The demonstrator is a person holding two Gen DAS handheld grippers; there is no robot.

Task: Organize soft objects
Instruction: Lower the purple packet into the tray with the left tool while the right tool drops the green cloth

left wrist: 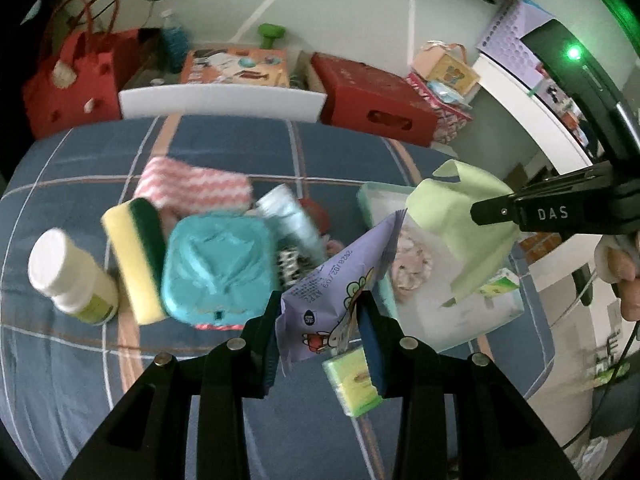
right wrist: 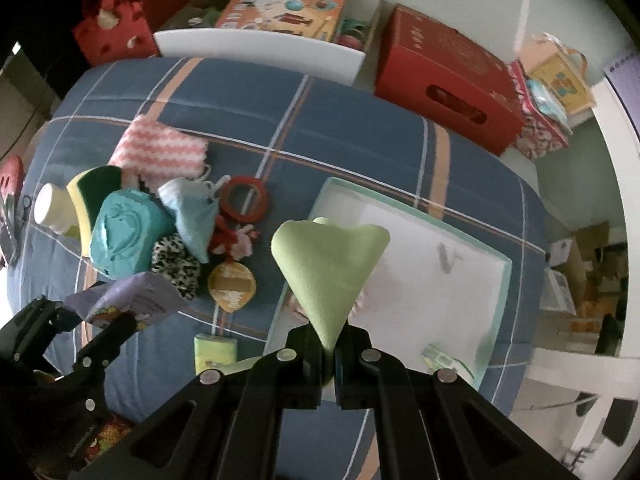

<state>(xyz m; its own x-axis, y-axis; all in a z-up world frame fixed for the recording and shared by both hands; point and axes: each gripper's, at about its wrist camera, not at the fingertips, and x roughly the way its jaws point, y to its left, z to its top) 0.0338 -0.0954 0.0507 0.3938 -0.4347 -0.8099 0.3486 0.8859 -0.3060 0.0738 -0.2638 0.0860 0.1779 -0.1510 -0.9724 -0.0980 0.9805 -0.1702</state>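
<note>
Both grippers are loaded and held above the plaid bedspread point(right wrist: 360, 128). The right gripper point(right wrist: 329, 354) has its jaws pressed tight on a corner of a light green cloth point(right wrist: 328, 264), which fans out in front of it over the near-left part of the shallow white tray point(right wrist: 496, 256). The left gripper point(left wrist: 320, 332) pinches a purple tissue packet point(left wrist: 340, 280) by its lower end, jaws partly closed around it, with the packet's top leaning toward the tray's left rim.

This looks like the carrying step: two soft things lifted, on their way to the tray. A pinkish soft item point(left wrist: 412, 266) already lies inside; I can't quite make out what it is.

To the left, the heap waits: a pink zigzag cloth point(right wrist: 160, 148), a yellow-green sponge point(left wrist: 136, 256), a teal pouch point(right wrist: 120, 232), a leopard-print scrunchie point(right wrist: 176, 260), with a white bottle point(left wrist: 68, 272) and red tape roll point(right wrist: 244, 198) among them.

Next, I'd judge, each hand should move over bare tray floor, lower, and then open, the green cloth first since it already hangs there.
</note>
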